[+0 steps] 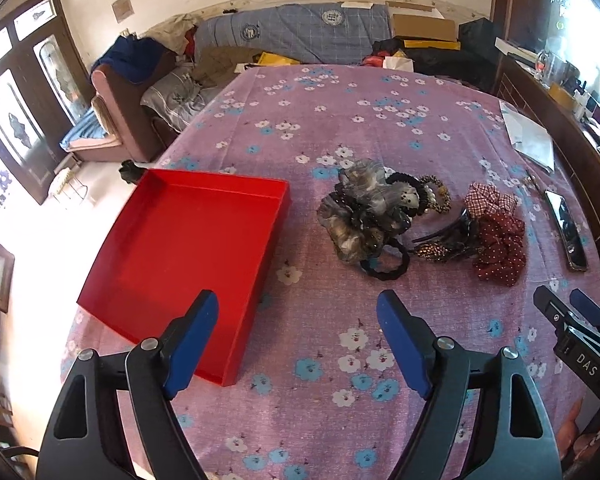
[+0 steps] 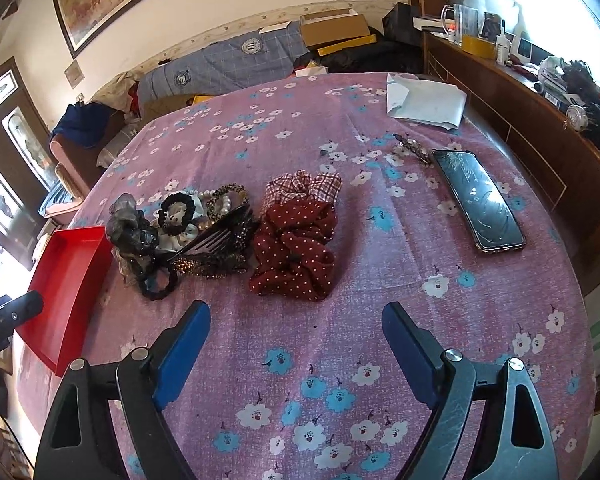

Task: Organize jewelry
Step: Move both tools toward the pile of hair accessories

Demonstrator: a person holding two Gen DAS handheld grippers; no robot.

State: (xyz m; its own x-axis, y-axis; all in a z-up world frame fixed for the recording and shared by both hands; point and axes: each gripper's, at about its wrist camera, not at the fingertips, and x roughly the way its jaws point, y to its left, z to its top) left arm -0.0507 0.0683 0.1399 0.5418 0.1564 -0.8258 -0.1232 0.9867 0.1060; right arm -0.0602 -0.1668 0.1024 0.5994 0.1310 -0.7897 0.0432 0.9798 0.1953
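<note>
A pile of hair accessories lies mid-table: a grey scrunchie (image 1: 360, 204), a black hair tie (image 1: 384, 270), a dark red dotted scrunchie (image 1: 500, 248) (image 2: 296, 248), a checked scrunchie (image 2: 300, 186), a dark hair comb (image 2: 216, 240) and pearl bands (image 2: 220, 204). An empty red tray (image 1: 188, 256) (image 2: 68, 276) sits to the left. My left gripper (image 1: 298, 320) is open and empty, just short of the pile and tray. My right gripper (image 2: 296, 332) is open and empty, just short of the red scrunchie; it also shows in the left wrist view (image 1: 568, 304).
A pink floral cloth (image 2: 340, 320) covers the table. A phone (image 2: 480, 200) lies at the right, with a small hair clip (image 2: 414, 148) and white papers (image 2: 424, 100) behind it. A wooden cabinet (image 2: 540, 128) stands to the right, a cluttered sofa (image 1: 300, 32) beyond.
</note>
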